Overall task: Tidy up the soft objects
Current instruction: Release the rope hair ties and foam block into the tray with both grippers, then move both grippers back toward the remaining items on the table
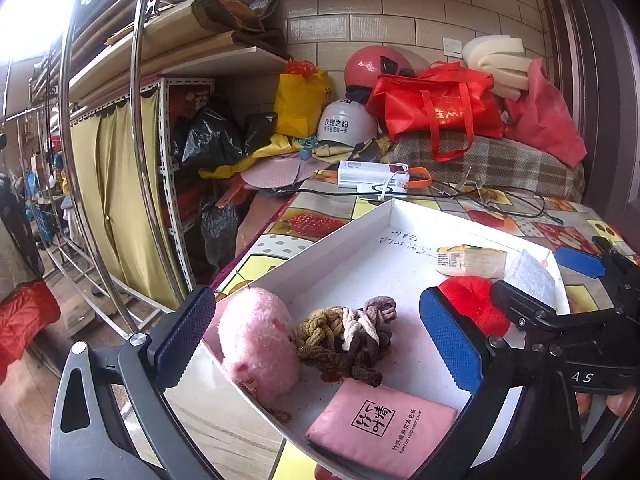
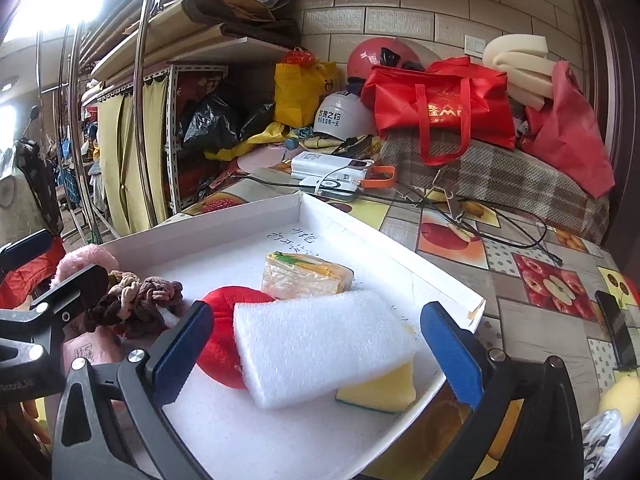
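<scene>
Both the left gripper (image 1: 316,332) and the right gripper (image 2: 316,344) hover with jaws spread, holding nothing. In the white tray (image 2: 224,236) on the bench lie a pink plush toy (image 1: 258,344), hair ties (image 1: 348,332), a red plush (image 2: 224,340) and a white foam block (image 2: 320,344) resting on a yellow sponge (image 2: 380,392).

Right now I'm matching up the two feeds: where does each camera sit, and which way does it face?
Left wrist: on the left hand-held gripper, looking over the white tray's left end at the pink plush and hair ties; its open fingers and the right hand-held gripper show.
Right wrist: on the right hand-held gripper, looking over the white foam; its own open fingers show.
Shared: tray, red plush, brick wall.
</scene>
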`<state>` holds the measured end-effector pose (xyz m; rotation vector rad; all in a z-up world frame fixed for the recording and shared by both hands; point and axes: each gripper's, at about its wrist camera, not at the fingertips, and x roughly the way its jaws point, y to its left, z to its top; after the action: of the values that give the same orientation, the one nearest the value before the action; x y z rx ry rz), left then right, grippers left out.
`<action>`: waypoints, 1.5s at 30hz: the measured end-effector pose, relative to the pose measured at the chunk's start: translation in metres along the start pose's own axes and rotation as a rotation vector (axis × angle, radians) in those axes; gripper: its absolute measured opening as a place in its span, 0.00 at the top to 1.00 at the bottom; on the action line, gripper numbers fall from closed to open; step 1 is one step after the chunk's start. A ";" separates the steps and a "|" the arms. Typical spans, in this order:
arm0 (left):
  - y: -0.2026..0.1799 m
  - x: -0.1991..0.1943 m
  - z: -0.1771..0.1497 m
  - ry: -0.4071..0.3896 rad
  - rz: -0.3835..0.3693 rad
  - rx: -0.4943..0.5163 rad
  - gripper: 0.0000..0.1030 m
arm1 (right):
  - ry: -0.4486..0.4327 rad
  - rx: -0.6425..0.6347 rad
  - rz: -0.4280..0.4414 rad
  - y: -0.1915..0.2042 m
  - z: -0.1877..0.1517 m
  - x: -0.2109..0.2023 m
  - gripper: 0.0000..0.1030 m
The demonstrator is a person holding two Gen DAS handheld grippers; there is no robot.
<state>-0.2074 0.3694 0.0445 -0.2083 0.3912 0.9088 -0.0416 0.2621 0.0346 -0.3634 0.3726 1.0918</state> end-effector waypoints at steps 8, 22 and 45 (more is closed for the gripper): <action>0.011 -0.008 0.000 -0.044 0.029 -0.067 0.00 | -0.122 -0.033 0.070 0.003 -0.002 -0.020 0.00; 0.004 -0.023 -0.003 -0.116 0.059 -0.048 0.00 | -0.214 -0.020 0.091 0.002 -0.009 -0.044 0.00; -0.095 -0.075 -0.030 -0.089 -0.085 0.078 0.00 | -0.227 0.077 0.037 -0.060 -0.057 -0.119 0.00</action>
<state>-0.1797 0.2474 0.0496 -0.1120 0.3321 0.8149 -0.0430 0.1181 0.0458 -0.1623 0.2201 1.1382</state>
